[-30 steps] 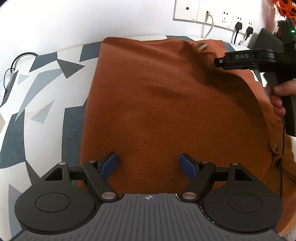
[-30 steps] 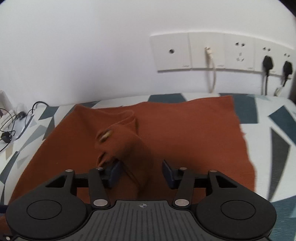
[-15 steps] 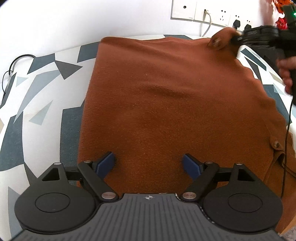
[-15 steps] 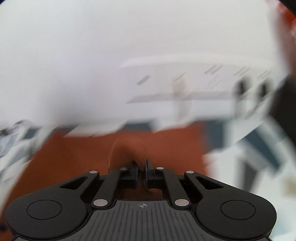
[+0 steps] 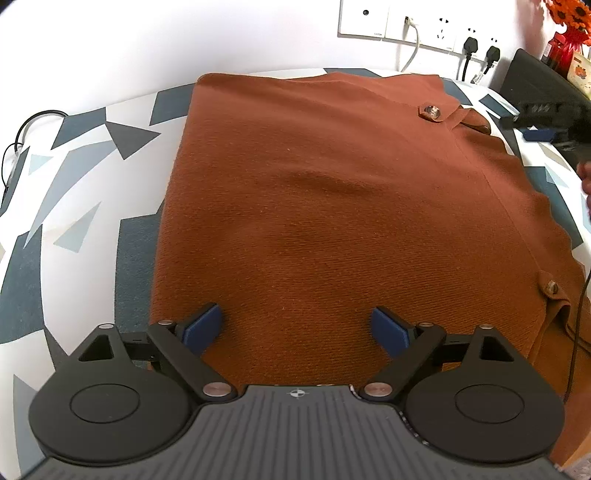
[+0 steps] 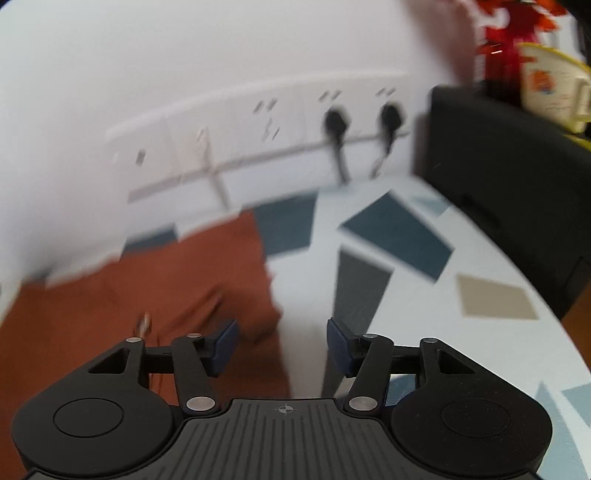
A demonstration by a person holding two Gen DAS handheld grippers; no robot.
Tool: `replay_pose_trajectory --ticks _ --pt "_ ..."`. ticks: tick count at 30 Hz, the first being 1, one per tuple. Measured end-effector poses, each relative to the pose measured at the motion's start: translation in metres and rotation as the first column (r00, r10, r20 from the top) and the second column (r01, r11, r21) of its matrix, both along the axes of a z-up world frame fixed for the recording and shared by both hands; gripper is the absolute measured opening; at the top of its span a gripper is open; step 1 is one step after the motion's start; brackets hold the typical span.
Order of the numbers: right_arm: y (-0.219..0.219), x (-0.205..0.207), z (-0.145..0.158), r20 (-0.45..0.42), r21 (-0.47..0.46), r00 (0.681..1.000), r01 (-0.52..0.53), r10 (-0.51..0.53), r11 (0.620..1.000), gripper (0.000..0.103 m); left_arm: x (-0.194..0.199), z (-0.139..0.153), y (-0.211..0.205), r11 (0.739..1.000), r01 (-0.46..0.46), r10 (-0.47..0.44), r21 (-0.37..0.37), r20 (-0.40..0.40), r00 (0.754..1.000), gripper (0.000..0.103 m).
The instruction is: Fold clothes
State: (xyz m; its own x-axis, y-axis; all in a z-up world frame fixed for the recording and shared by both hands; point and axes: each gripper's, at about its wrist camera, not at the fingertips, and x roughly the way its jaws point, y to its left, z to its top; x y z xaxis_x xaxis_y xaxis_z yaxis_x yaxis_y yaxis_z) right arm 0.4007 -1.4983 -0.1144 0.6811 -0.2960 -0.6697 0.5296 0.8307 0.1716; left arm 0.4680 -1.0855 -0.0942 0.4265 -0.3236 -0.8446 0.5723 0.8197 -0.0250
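A rust-orange knitted garment (image 5: 332,206) lies flat on the patterned table, with a buttoned tab (image 5: 431,112) at its far right and another button (image 5: 552,287) at the near right edge. My left gripper (image 5: 297,328) is open and empty over the garment's near edge. My right gripper (image 6: 282,343) is open and empty, above the garment's far right corner (image 6: 207,295); it shows blurred at the right edge of the left wrist view (image 5: 546,118).
The table (image 5: 85,184) has a white cloth with grey and blue shapes. Wall sockets with plugs (image 5: 469,44) are behind it. A black box (image 6: 509,184) stands at the right with red flowers (image 5: 569,14) beyond. A cable (image 5: 22,133) lies at the far left.
My right gripper was shut on the buttoned tab, carried it to the right, then opened and let it go. The tab now lies flat. My left gripper stayed still.
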Motion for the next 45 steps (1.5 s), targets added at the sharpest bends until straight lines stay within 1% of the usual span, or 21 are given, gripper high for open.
replay_pose_trajectory --ticks 3,7,9,13,15,18,20,21,22,23,24,25,26,28,30,32,34,36,39,42,45 --pt "-0.002 0.016 -0.016 -0.005 0.019 1.0 0.008 -0.008 1.0 0.047 0.001 0.0 0.0 1.0 0.002 -0.002 0.003 -0.003 1.0 0.09" --pt "-0.031 0.03 -0.023 0.074 0.245 0.991 0.093 -0.115 0.965 0.039 0.0 0.0 0.0 1.0 0.0 0.0 0.005 -0.003 1.0 0.09" --pt "-0.044 0.038 -0.026 0.075 0.321 0.99 0.09 -0.12 0.943 0.03 0.0 0.0 0.0 1.0 -0.002 0.002 0.006 -0.002 1.0 0.09" --pt "-0.049 0.054 -0.023 0.01 0.29 0.998 0.057 -0.063 0.955 0.027 0.001 0.0 0.0 1.0 -0.011 0.011 0.003 0.001 1.0 0.09" --pt "-0.048 0.059 -0.02 -0.019 0.274 0.999 0.032 -0.028 0.961 0.017 0.0 0.0 0.0 1.0 -0.016 0.016 0.003 0.003 1.0 0.091" --pt "-0.053 0.057 -0.01 0.05 0.274 0.998 0.022 -0.036 0.961 0.008 0.0 -0.001 0.0 1.0 -0.023 0.023 0.002 0.003 1.0 0.091" --pt "-0.05 0.051 0.011 0.148 0.168 0.989 -0.014 -0.012 0.986 0.008 0.0 -0.001 0.0 1.0 -0.027 0.027 0.001 0.001 1.0 0.091" --pt "-0.041 0.044 0.025 0.227 0.058 0.972 -0.075 0.06 0.996 0.009 0.0 -0.001 0.0 1.0 -0.03 0.03 0.001 0.001 1.0 0.091" --pt "-0.029 0.039 0.034 0.248 -0.073 0.96 -0.116 0.131 0.991 0.01 0.0 -0.001 0.0 0.999 -0.033 0.033 0.0 0.002 0.999 0.091" --pt "-0.019 0.034 0.035 0.212 -0.17 0.966 -0.113 0.149 0.979 0.015 0.0 -0.001 0.0 0.999 -0.035 0.035 0.0 0.002 0.999 0.091" --pt "-0.01 0.029 0.035 0.171 -0.263 0.972 -0.11 0.159 0.958 0.029 0.0 -0.001 -0.001 0.999 -0.036 0.036 -0.001 0.004 0.999 0.092" --pt "0.0 0.025 0.036 0.13 -0.354 0.978 -0.109 0.165 0.929 0.035 0.0 -0.002 -0.001 0.999 -0.036 0.036 -0.001 0.005 0.999 0.093" --pt "-0.002 0.019 0.033 0.117 -0.331 0.983 -0.098 0.144 0.938 0.04 0.0 -0.002 -0.001 0.999 -0.036 0.036 -0.001 0.006 0.999 0.093" --pt "-0.019 0.008 0.023 0.107 -0.154 0.992 -0.044 0.061 0.987 0.039 0.0 -0.002 -0.001 0.999 -0.036 0.036 -0.001 0.009 0.999 0.094" --pt "-0.038 -0.001 0.013 0.127 0.059 0.991 0.028 -0.036 0.998 0.038 0.0 -0.002 -0.001 0.999 -0.035 0.035 -0.001 0.01 0.999 0.094" --pt "-0.056 -0.007 0.003 0.173 0.278 0.978 0.067 -0.118 0.958 0.037 0.0 -0.002 -0.001 0.999 -0.037 0.037 0.0 0.009 0.999 0.094" --pt "-0.063 -0.003 -0.002 0.207 0.383 0.965 0.07 -0.159 0.921 0.037 0.0 -0.003 -0.001 0.999 -0.04 0.04 0.001 0.009 0.999 0.094" --pt "-0.054 0.011 0.004 0.221 0.32 0.969 0.036 -0.112 0.947 0.037 0.0 -0.003 -0.002 0.999 -0.044 0.044 0.001 0.011 0.999 0.094" --pt "-0.019 0.042 0.014 0.196 0.104 0.978 -0.096 0.074 0.99 0.038 -0.001 -0.003 -0.003 0.999 -0.05 0.05 0.003 0.013 0.999 0.094" --pt "0.03 0.077 0.017 0.121 -0.114 0.949 -0.278 0.291 0.954 0.039 -0.002 -0.003 -0.004 0.998 -0.057 0.057 0.004 0.015 0.998 0.095" --pt "0.055 0.109 0.006 0.057 -0.156 0.929 -0.354 0.366 0.922 0.038 -0.001 -0.003 -0.004 0.998 -0.061 0.061 0.004 0.016 0.998 0.096"
